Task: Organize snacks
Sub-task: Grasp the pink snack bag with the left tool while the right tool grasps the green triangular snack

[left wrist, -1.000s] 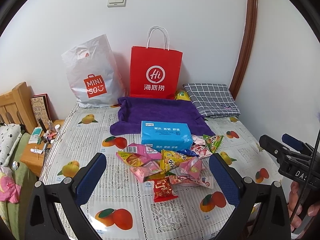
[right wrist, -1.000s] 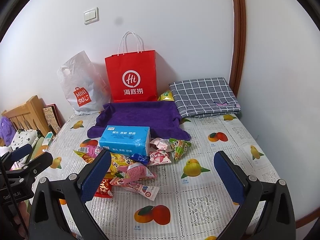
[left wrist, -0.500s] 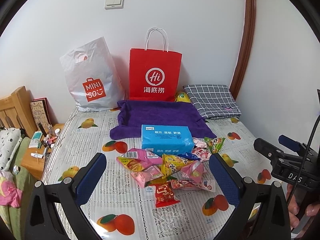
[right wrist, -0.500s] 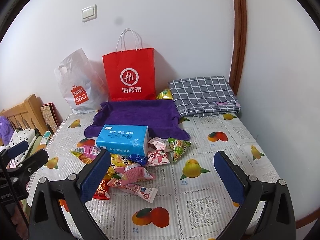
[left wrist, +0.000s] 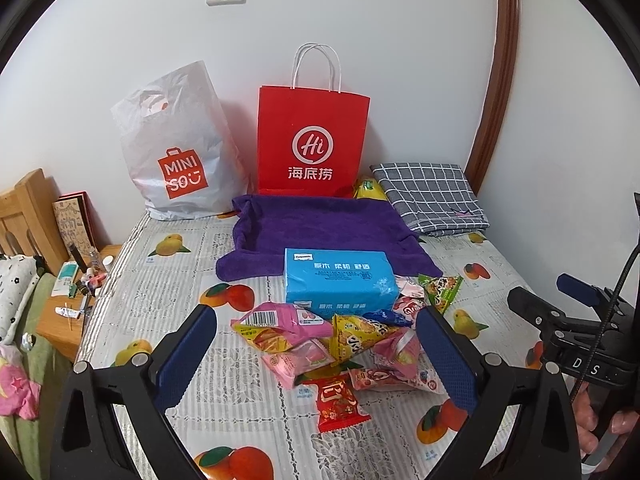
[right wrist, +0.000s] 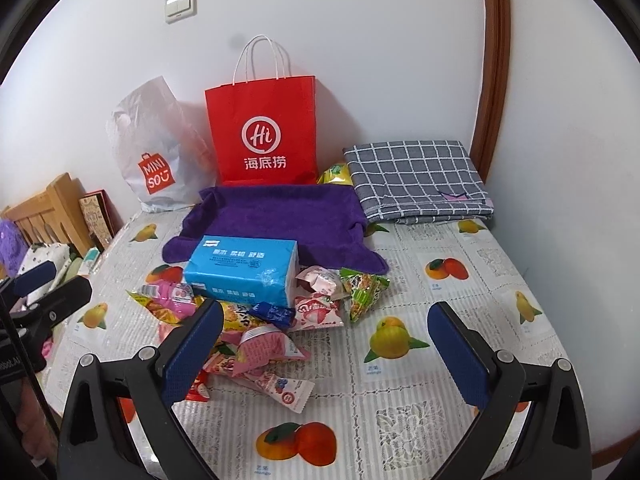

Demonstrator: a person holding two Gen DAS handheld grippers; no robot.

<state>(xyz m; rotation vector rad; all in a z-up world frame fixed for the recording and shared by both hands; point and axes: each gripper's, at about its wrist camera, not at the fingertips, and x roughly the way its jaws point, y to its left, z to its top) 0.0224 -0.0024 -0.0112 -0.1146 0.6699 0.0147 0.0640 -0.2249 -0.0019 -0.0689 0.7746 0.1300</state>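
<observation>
A heap of small snack packets point(left wrist: 344, 348) point(right wrist: 264, 332), pink, yellow, red and green, lies on the fruit-print table cover in front of a blue tissue pack point(left wrist: 340, 282) point(right wrist: 244, 270). Behind it a purple towel point(left wrist: 320, 228) point(right wrist: 280, 216) is spread out. My left gripper point(left wrist: 316, 354) is open, hovering short of the heap with nothing between its fingers. My right gripper point(right wrist: 326, 348) is open too, to the right of the heap and above bare cover. Each gripper shows at the edge of the other's view.
A red paper bag point(left wrist: 312, 140) and a white MINISO plastic bag point(left wrist: 176, 148) stand against the back wall. A folded grey checked cloth point(left wrist: 430, 196) lies at the back right, a yellow packet point(left wrist: 368, 190) beside it. A wooden headboard point(left wrist: 24, 216) and cluttered nightstand point(left wrist: 72, 300) sit left.
Both grippers have drawn slightly nearer the table and tilted; the heap and bags sit a little lower and larger in both views. Nothing on the table has moved.
</observation>
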